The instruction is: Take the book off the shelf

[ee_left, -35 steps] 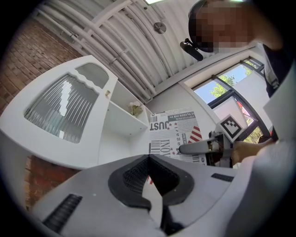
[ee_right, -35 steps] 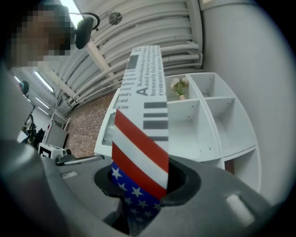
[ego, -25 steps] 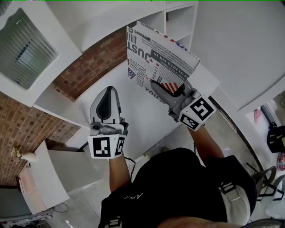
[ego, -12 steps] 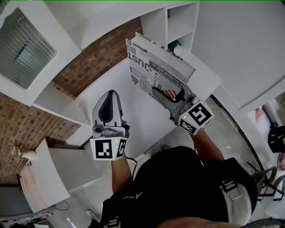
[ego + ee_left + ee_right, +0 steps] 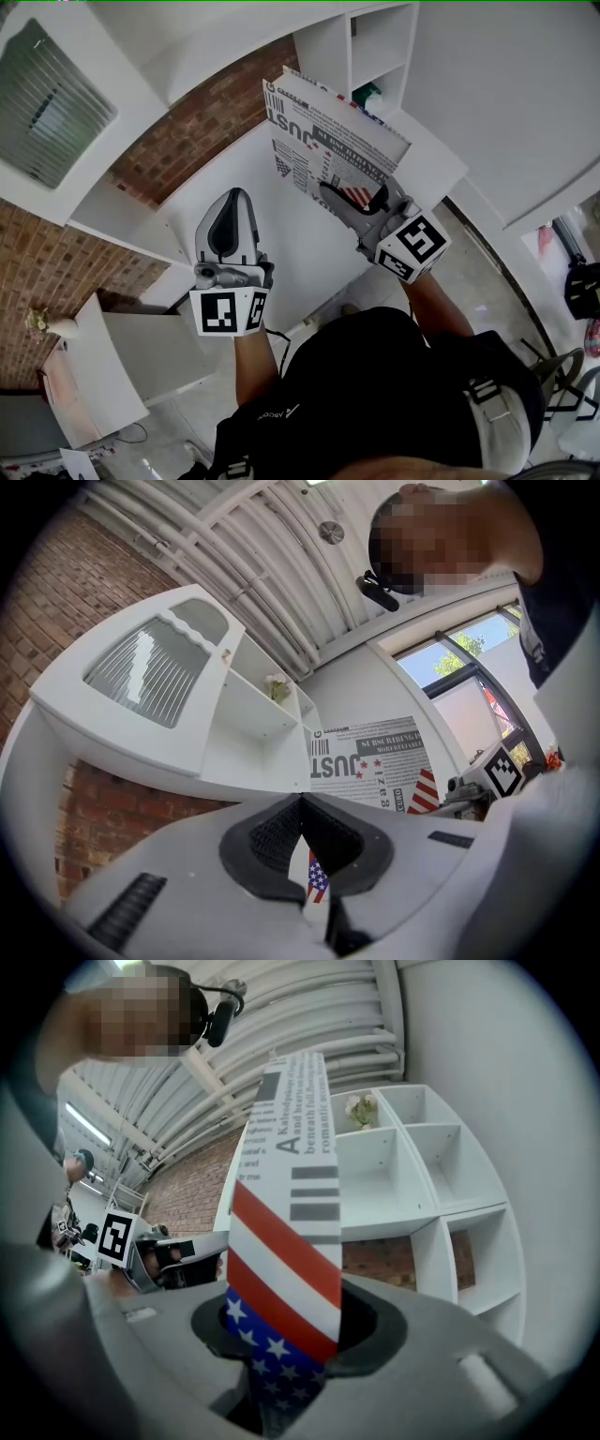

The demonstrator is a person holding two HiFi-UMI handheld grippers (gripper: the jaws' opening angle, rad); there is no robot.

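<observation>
Bright, even daylight fills all views, and the window (image 5: 455,653) glares pale. Both gripper views bulge like a fisheye, with black corners. Shadows are soft. The book (image 5: 281,1241), close to the lens, blurs slightly.

White shelf unit (image 5: 412,1194), flowers (image 5: 359,1108) in compartment

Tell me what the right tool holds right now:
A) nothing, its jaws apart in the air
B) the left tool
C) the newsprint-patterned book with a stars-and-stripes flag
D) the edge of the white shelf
C: in the right gripper view the right tool is closed on the flag-printed end of the newsprint-patterned book, which stands up from between its jaws.
</observation>
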